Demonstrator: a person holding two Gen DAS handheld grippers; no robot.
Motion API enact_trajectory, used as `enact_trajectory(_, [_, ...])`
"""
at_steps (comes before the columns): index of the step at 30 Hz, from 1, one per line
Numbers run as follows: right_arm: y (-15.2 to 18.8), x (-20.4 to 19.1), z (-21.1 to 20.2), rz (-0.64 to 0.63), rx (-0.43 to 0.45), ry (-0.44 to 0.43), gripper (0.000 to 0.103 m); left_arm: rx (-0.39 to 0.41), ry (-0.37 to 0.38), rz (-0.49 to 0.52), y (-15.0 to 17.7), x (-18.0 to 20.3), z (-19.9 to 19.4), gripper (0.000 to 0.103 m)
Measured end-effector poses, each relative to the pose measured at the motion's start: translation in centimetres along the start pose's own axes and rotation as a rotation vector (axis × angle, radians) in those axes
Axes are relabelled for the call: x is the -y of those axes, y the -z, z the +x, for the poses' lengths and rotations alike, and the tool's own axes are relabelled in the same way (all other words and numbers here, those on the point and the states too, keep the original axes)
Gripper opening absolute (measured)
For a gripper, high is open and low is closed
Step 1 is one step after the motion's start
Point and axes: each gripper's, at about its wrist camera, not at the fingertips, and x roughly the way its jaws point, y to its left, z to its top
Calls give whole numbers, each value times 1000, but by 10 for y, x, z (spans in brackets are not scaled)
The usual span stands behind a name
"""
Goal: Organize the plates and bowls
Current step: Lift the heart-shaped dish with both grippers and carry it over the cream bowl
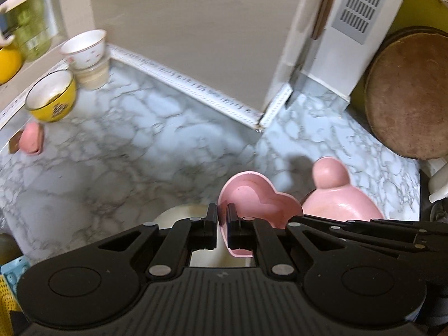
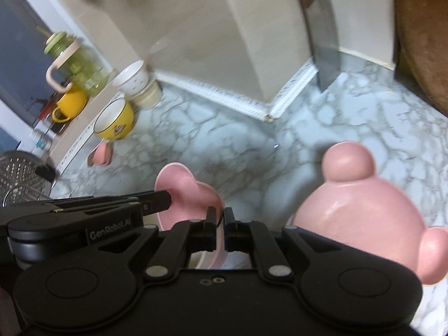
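Left gripper pinched shut on rim of pink heart-shaped plastic bowl, held above marble-pattern counter. Right gripper clamped on same bowl's rim. Pink bear-eared dish alongside. Far left: yellow ceramic bowl, white bowl stacked on cup.

Pink heart dish & pink bear plate on grey-veined white marble counter. Yellow bowl, white inside, at counter's far left; white cup behind it.

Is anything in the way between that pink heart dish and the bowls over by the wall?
Nothing visible. Bare marble counter lies between the pink heart dish, held in the left gripper, and the yellow bowl and white bowl. The bear-shaped plate sits off on the other side.
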Motion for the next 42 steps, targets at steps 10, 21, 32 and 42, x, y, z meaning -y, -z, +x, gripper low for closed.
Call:
enact_trajectory(10, [17,-31,27,-47,-79,-6,5,-78,-10,-58,28,-45,15,5])
enact_trajectory(21, [27,-33,49,-57,-125,37,5,-100,-2,-34,42,-51,31,5])
enact_trajectory(32, [27,-37,53,-74,-132,56,5,-101,-14,30,44,-47,38,6])
enact_trajectory(42, [26,-40,61,-89,-149,63,4,-111,-1,55,42,-53,36,6])
